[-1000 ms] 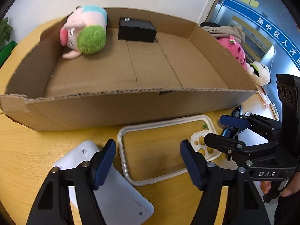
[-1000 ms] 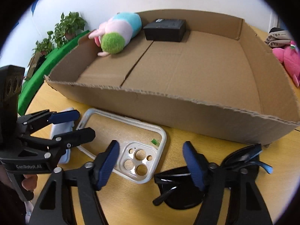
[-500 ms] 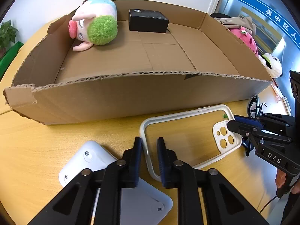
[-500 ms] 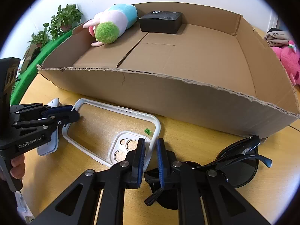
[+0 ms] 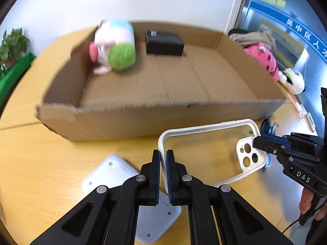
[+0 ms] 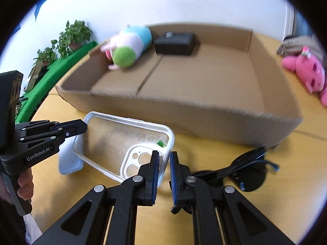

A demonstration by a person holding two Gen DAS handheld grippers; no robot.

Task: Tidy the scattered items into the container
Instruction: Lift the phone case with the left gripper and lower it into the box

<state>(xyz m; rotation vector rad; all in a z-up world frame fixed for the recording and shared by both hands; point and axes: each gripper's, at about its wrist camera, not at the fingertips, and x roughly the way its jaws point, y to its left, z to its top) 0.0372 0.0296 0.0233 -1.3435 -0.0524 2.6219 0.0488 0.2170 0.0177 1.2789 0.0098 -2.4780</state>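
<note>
From the left wrist view, the left tongs (image 5: 163, 161) are clamped narrow on the white rim of the clear phone case (image 5: 206, 143), at its near-left end, and the right tongs (image 5: 258, 141) pinch the opposite end by the camera cut-outs. The case sits between the two, just in front of the near wall of the cardboard box (image 5: 143, 120) and apparently a little above the bench (image 5: 40, 163). A white flat device (image 5: 114, 173) lies on the bench under the left tongs, and a plush toy (image 5: 116, 49) and a black box (image 5: 164, 42) already rest at the far end of the container. To do this step well, I judge both hands should rise together and keep the case level, because a thin flexible rim can twist or slip out if one end leads. From the right wrist view, the right tongs (image 6: 164, 163) grip the case rim (image 6: 170, 140) at its near-right corner, with the left tongs (image 6: 81, 127) at the far-left end. Black sunglasses (image 6: 251, 173) lie on the bench just right of the right tongs, so the lift should go straight up before moving forward. The near wall must be cleared fully, then the case lowered onto bare floor of the box before both tongs let go together.
</note>
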